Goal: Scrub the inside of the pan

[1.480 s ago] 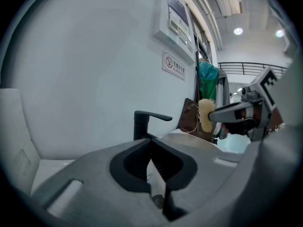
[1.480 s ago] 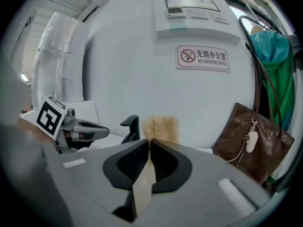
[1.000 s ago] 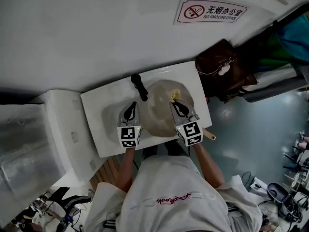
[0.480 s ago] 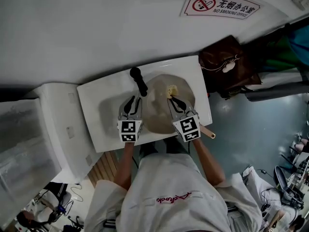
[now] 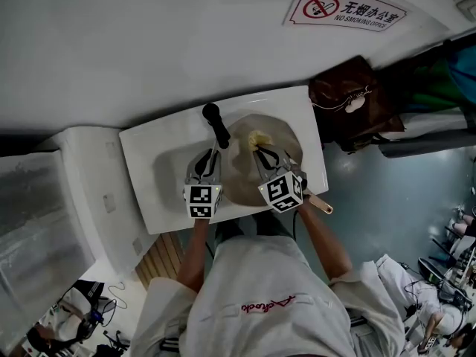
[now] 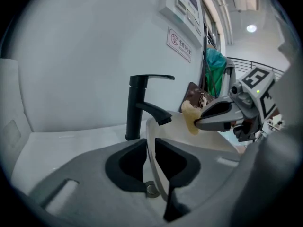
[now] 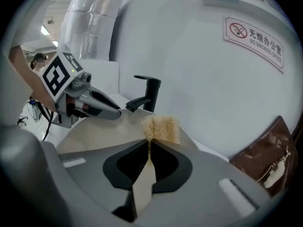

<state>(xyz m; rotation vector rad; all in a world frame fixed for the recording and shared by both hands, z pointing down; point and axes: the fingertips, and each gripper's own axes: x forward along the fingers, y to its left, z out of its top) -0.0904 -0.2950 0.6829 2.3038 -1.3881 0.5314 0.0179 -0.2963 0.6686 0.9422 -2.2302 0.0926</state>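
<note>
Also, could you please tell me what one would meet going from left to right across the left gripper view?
Black tap → scrubbing sponge → right gripper. The pan, gripped at its rim by the left gripper, overlaps all three, so I left it out.

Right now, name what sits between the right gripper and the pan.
A tan scrubbing pad, held by the right gripper, at the pan; clearest in the right gripper view.

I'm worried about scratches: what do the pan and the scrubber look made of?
The pan has a matte cream surface and a thin rim, so it is possibly ceramic or enamel coating over metal. The scrubber is pale yellow with coarse, frayed fibres, likely loofah or plastic fibre, not steel.
</note>
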